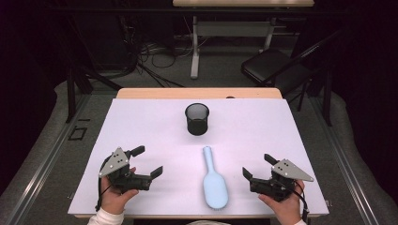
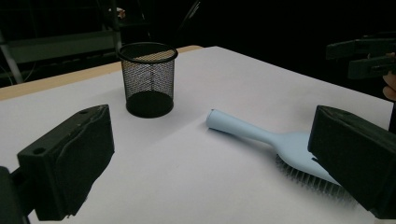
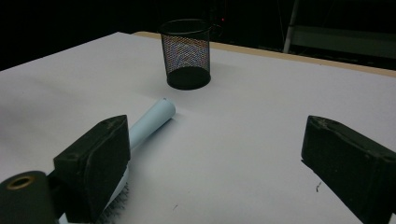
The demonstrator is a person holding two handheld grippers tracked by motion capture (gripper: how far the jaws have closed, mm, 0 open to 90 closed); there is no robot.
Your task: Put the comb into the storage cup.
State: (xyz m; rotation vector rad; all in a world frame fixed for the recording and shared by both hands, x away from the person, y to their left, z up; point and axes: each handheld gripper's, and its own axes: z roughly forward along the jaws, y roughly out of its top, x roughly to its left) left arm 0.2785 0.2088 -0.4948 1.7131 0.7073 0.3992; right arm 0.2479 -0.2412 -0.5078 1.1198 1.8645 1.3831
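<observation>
The pale blue hairbrush [image 1: 213, 180] lay flat on the white worktop [image 1: 141, 122], bristles down, its handle pointing away toward the black mesh cup [image 1: 197, 119], which stood upright well beyond the handle's tip. To either side of the brush, a tool waited: the left tool [image 1: 146, 161] off the brush's left flank, the right tool [image 1: 257, 165] off its right, each apart from the brush and touching nothing. Both had their jaws spread wide with nothing between them.

From where I stood, the work looked to be getting that brush up and into the cup, and the pick-up had not yet begun. To my eye the handle was the sensible place to take it: narrow, smooth and round, whereas the head was broad and its bristles [image 2: 308, 176] would let the jaws slip. Either tool could do it, since both stood about equally near. I would have brought one in low from the side, jaws straddling the handle near where it widens into the head, and closed squarely across it. The cup looked light and narrow-mouthed, so a careless approach might have knocked it over; lowering the brush handle-first and upright, perhaps with the other tool steadying the cup's rim, seemed the safer way.
</observation>
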